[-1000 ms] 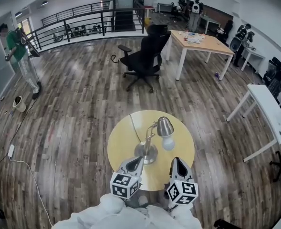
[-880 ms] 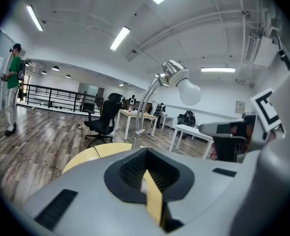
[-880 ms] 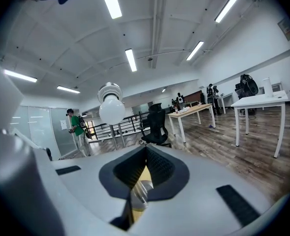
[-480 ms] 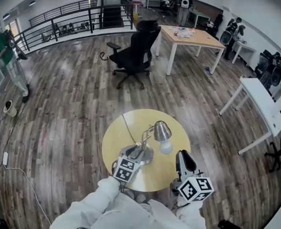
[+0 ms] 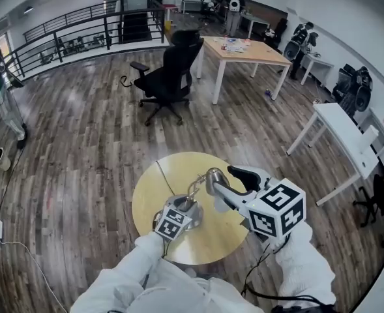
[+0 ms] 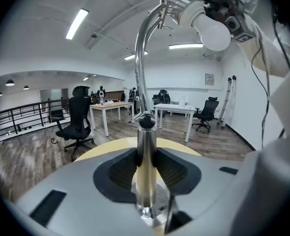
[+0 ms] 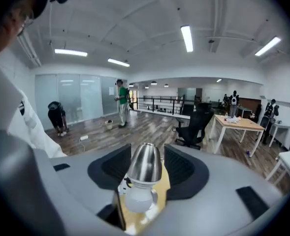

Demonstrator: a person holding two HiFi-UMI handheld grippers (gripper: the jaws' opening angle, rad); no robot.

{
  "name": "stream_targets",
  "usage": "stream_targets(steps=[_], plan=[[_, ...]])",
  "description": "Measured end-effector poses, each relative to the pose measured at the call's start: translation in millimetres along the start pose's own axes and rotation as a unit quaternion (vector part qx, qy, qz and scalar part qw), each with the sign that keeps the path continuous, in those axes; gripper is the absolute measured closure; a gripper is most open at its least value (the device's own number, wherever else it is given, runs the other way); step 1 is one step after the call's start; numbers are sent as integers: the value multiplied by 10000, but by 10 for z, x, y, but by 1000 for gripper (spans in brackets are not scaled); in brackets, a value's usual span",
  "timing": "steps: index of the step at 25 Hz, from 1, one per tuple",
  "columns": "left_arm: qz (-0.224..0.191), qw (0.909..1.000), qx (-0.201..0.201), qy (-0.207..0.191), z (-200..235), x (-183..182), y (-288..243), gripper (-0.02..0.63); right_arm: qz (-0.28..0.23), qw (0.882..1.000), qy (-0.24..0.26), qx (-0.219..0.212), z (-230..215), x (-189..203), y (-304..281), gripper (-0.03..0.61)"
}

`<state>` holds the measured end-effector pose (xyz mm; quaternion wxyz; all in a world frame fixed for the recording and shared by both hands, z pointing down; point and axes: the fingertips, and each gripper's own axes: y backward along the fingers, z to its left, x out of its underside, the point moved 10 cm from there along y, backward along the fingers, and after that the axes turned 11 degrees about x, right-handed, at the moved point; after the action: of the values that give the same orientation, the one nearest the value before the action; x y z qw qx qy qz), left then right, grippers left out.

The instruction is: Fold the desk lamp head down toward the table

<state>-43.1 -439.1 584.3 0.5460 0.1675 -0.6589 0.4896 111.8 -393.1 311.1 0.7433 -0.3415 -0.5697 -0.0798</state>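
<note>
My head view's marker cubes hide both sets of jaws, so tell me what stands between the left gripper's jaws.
Observer: The lamp's upright post stands between the jaws of the left gripper, which have just been opening; the pads sit close beside it.
Operator: Now the right gripper.
Observer: Its jaws have just been opening too, and the lamp head sits between them with a gap beside it.
Operator: Report the lamp's pose.
Observer: Seen from the left gripper view, the curved arm rises from a black knob and carries the head high, not yet folded down.
</note>
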Motion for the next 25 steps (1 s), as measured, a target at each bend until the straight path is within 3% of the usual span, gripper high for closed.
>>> stream_targets(steps=[3, 9, 17, 21, 25], plan=[[26, 10000, 26, -5, -12, -36, 2, 492, 672, 9971, 286, -198, -23, -116, -153, 380], [12, 10000, 65, 10, -46, 7, 56, 492, 1151, 9912, 430, -492, 47, -171, -162, 387], [45, 9999, 98, 89, -28, -11, 54, 492, 1228, 9897, 569, -476, 41, 126, 131, 388], [8, 9997, 153, 164, -13, 16, 47, 492, 1490, 9855, 576, -581, 24, 488, 309, 388], [-31, 9994, 191, 272, -32, 11, 53, 492, 1375, 9880, 341, -618, 11, 862, 445, 388]])
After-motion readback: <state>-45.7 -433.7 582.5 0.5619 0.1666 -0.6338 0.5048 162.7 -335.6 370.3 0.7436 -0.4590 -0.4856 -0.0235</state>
